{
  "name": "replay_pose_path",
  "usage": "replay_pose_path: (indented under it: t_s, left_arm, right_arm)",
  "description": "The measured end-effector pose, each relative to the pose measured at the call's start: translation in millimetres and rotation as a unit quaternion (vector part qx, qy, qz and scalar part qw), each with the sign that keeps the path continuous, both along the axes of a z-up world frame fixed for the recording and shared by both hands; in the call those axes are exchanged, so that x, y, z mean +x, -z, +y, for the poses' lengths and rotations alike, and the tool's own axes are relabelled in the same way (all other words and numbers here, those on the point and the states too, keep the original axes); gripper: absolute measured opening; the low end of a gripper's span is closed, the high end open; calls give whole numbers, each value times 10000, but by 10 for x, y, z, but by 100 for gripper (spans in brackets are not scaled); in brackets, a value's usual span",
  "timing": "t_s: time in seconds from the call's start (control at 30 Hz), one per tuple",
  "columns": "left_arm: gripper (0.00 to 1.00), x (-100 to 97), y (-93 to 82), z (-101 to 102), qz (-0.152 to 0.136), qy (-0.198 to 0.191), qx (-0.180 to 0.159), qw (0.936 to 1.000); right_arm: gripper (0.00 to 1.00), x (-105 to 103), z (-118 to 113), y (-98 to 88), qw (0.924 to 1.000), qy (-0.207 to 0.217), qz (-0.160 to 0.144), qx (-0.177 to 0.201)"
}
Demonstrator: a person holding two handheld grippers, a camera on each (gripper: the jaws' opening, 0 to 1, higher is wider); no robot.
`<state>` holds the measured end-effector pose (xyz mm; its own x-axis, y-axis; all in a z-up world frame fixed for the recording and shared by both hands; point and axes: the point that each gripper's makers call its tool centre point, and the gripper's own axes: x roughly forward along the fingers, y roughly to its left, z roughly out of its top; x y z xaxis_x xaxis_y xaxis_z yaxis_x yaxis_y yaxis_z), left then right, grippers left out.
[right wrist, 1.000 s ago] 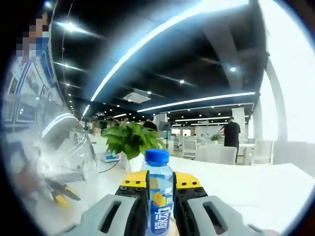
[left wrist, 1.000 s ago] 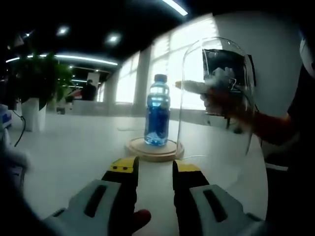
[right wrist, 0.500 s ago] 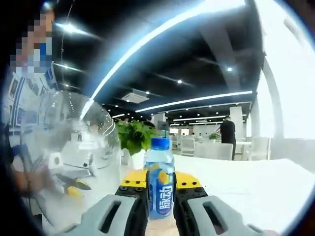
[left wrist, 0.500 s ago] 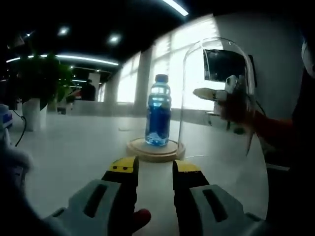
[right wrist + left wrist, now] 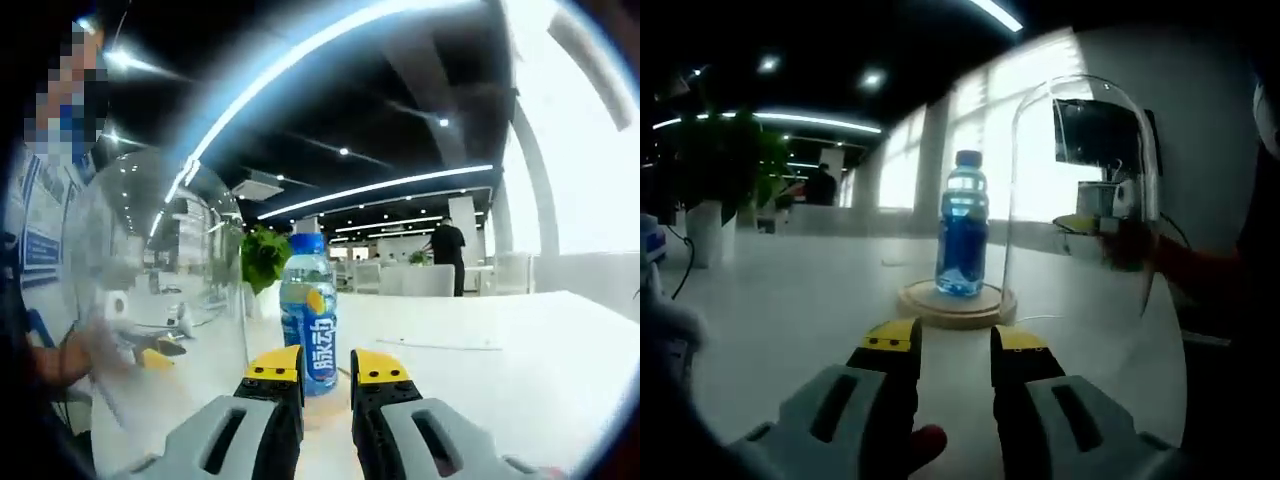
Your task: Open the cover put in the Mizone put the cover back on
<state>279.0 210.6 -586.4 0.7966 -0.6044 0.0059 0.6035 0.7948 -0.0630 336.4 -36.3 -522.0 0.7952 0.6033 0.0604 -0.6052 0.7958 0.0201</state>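
Observation:
The Mizone bottle, blue with a blue cap, stands upright on the round wooden base. The clear glass dome cover stands on the white table just right of the base, off the bottle. My left gripper hangs open in front of the base, nothing between its jaws. In the right gripper view the bottle stands just beyond my right gripper, which is open and apart from it. The dome is at the left there. The right gripper shows through the dome glass.
A white table spreads around the base. A potted plant stands at the far left. A person's hand and sleeve are behind the dome. A dark screen is on the wall at right.
My right gripper has let go of the bottle and drawn back; the bottle now stands free on the base. The left gripper has not moved.

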Motion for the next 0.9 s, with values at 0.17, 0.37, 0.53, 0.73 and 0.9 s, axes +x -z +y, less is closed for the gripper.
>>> replay_pose_path:
  t_s: [0.17, 0.37, 0.53, 0.73, 0.9]
  left_arm:
    - [21, -6, 1, -5, -8, 2, 23, 10000]
    - [21, -8, 3, -9, -13, -1, 45, 10000]
    - [21, 0, 9, -1, -10, -6, 61, 10000]
    - [21, -5, 10, -3, -22, -6, 82, 10000]
    - [21, -10, 9, -8, -22, 4, 88, 10000]
  right_arm:
    - [11, -59, -91, 121, 9998, 107, 119, 69]
    - [11, -110, -146, 291, 9996, 214, 193, -55]
    - [11, -175, -159, 422, 9994, 226, 251, -104]
    - [11, -215, -212, 523, 9991, 282, 328, -27]
    - [11, -235, -253, 588, 9988, 359, 331, 24]
